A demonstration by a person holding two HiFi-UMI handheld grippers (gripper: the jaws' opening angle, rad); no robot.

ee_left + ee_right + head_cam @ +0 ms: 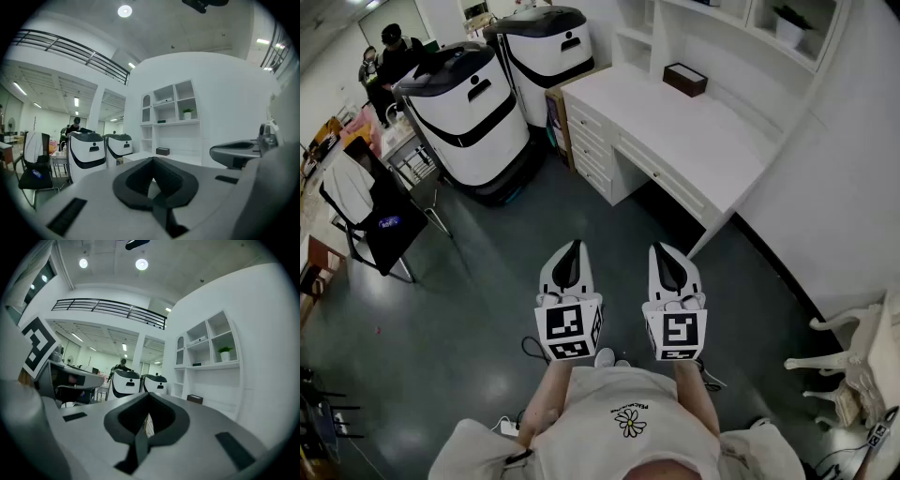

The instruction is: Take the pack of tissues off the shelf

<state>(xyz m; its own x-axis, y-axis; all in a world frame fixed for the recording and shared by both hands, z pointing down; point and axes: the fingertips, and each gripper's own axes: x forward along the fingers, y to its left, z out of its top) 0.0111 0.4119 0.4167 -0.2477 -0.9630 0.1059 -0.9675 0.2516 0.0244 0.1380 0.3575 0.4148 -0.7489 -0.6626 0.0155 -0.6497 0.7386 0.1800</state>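
The white shelf unit (171,110) stands above a white desk (712,141), far ahead of both grippers. A pale flat pack (164,100) lies in an upper compartment and a small dark item (161,121) on the shelf below; which of them is the tissues I cannot tell. A dark box (685,80) sits on the desk top. My left gripper (571,251) and right gripper (667,253) are held side by side over the dark floor, both shut and holding nothing. In the gripper views the left gripper (153,159) and right gripper (149,394) face the shelves.
Two white and black robots (469,112) (548,47) stand left of the desk. A chair with a dark bag (380,220) is at the left and a white ornate chair (853,356) at the right. A potted plant (187,113) stands on the shelf. People (389,52) stand far back.
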